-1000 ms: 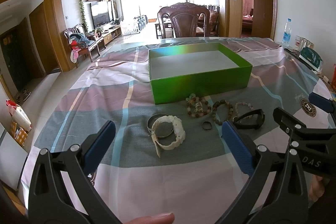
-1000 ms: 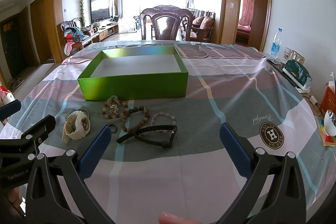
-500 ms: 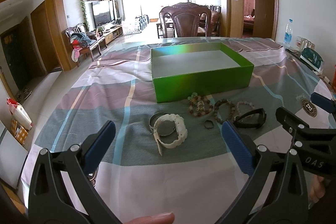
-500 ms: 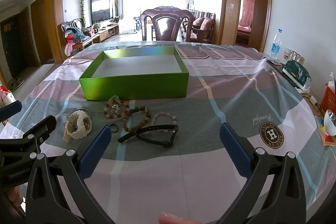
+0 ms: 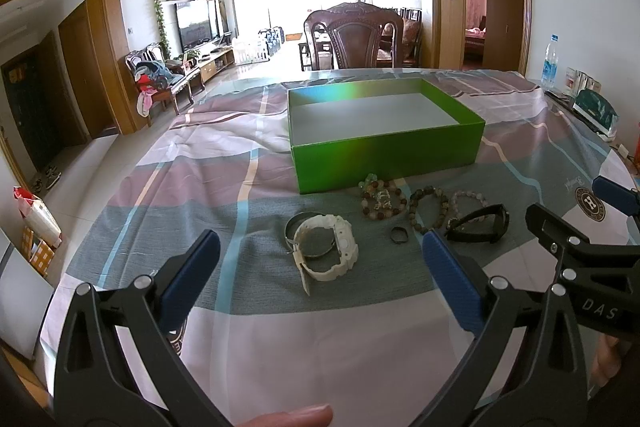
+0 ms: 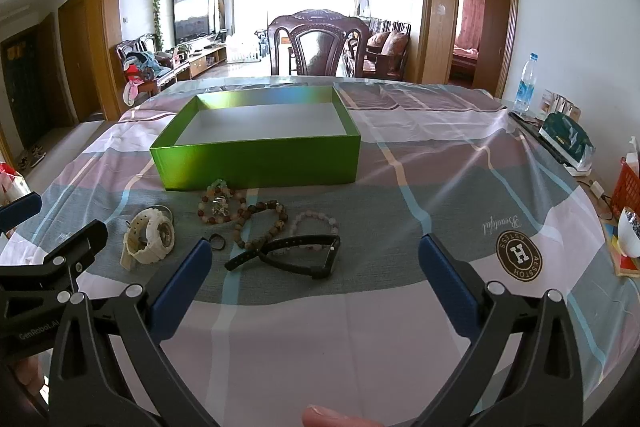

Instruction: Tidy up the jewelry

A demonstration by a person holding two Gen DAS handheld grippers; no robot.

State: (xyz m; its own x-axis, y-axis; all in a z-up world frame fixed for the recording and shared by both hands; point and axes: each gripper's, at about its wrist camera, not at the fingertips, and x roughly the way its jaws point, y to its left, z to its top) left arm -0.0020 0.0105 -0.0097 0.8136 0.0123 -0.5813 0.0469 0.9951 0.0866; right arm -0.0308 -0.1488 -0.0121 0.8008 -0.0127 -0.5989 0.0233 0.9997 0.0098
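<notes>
Your left gripper [image 5: 320,267]: jaws spread wide, nothing between the blue pads, held above the cloth short of the jewelry. Your right gripper [image 6: 314,267]: jaws likewise spread wide and empty, just beside the left one, its tip showing at the right edge of the left view.

Landmark: green box [image 5: 384,153], open-topped, with nothing showing on the part of its grey floor in view, standing on the striped tablecloth [image 5: 208,183].

Items, all in a loose row on the cloth before the box's near wall:
- White watch [image 5: 326,249], nearest your left jaws, lying over a metal bangle [image 5: 294,225], below the box's near left corner.
- Mixed bead bracelet [image 6: 218,207], closest to the near wall, almost touching it.
- Brown bead bracelet [image 6: 262,223], beside it to the right; the two touch or overlap.
- Pale pink bead bracelet [image 6: 316,219], further right, partly under the black band.
- Black band [image 6: 296,255], the piece in the row farthest from the box.
- Small dark ring [image 6: 217,242], between watch and band.

Open room: bare cloth to the right of the box and row; bare cloth under both grippers. A chair [image 6: 316,45] stands beyond the box's far wall, at the table's far edge.
</notes>
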